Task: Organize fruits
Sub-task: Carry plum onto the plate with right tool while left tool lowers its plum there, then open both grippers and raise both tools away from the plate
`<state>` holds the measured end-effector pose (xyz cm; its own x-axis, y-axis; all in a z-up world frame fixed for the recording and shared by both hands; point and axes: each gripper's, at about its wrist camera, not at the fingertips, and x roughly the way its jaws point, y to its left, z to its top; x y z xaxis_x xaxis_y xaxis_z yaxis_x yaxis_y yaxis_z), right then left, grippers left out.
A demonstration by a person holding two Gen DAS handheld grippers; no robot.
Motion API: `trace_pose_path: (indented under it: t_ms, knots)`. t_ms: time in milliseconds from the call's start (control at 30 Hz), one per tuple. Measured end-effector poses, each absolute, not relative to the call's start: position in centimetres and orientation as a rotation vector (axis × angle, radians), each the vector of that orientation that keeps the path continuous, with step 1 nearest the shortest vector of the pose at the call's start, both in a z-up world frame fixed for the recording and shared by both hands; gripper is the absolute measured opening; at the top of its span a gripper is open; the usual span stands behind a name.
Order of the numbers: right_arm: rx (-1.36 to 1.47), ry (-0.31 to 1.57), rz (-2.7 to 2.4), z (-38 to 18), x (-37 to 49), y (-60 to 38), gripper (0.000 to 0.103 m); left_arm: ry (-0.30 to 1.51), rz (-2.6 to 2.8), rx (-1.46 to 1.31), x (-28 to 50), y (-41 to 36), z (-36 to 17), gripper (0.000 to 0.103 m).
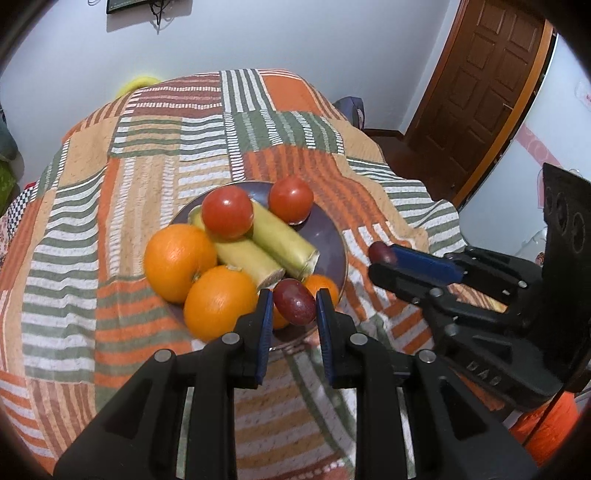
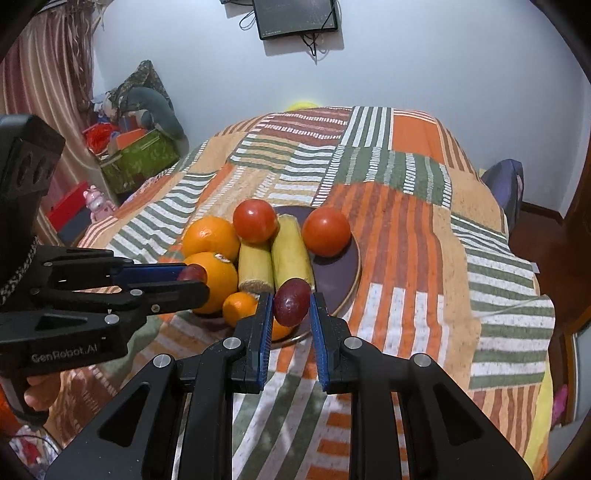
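Observation:
A dark plate (image 1: 328, 236) (image 2: 343, 266) on the patchwork cloth holds two tomatoes (image 1: 227, 211) (image 2: 325, 230), two pale green stalk pieces (image 1: 280, 240) (image 2: 291, 247), two large oranges (image 1: 179, 256) (image 2: 211, 238) and a small orange (image 2: 240, 308). My left gripper (image 1: 294, 308) is shut on a dark red grape (image 1: 294, 301) over the plate's near edge; it also shows in the right wrist view (image 2: 190, 275). My right gripper (image 2: 291, 306) is shut on another dark red grape (image 2: 291, 301); in the left wrist view it (image 1: 380, 254) sits right of the plate.
The patchwork cloth (image 1: 147, 147) covers a rounded table that falls away on all sides. A wooden door (image 1: 476, 85) stands at the right. Boxes and clutter (image 2: 136, 151) lie left of the table. A screen (image 2: 295, 16) hangs on the wall.

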<state>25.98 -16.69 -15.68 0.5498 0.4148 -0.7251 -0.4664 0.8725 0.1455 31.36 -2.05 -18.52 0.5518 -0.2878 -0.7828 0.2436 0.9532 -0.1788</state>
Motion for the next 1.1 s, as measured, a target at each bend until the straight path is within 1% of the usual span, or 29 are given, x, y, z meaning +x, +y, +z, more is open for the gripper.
trace_pose_path:
  t_ms: [333,767,833,900,1000,1100]
  knots:
    - [-0.058,0.895,0.508,-17.9,28.5,-17.2,0.018,0.949,-0.295,-0.041,34.0,-3.6,-20.2,0.023]
    - [-0.035,0.949,0.531,-20.0,29.7,-16.7,0.019,0.967,-0.273,-0.033,34.7,-3.8,-21.8,0.023]
    - [-0.029,0.950,0.530,-20.1,29.8,-16.7,0.019,0.971,-0.269,-0.033,34.7,-3.8,-21.9,0.025]
    - [-0.030,0.953,0.530,-20.0,29.8,-16.7,0.019,0.967,-0.259,-0.032,34.7,-3.7,-21.9,0.029]
    - [-0.029,0.959,0.528,-20.0,30.0,-16.8,0.020,0.964,-0.260,-0.035,34.6,-3.6,-21.8,0.033]
    - [-0.031,0.946,0.521,-19.5,29.7,-17.1,0.021,0.953,-0.261,-0.031,34.2,-3.6,-21.3,0.033]
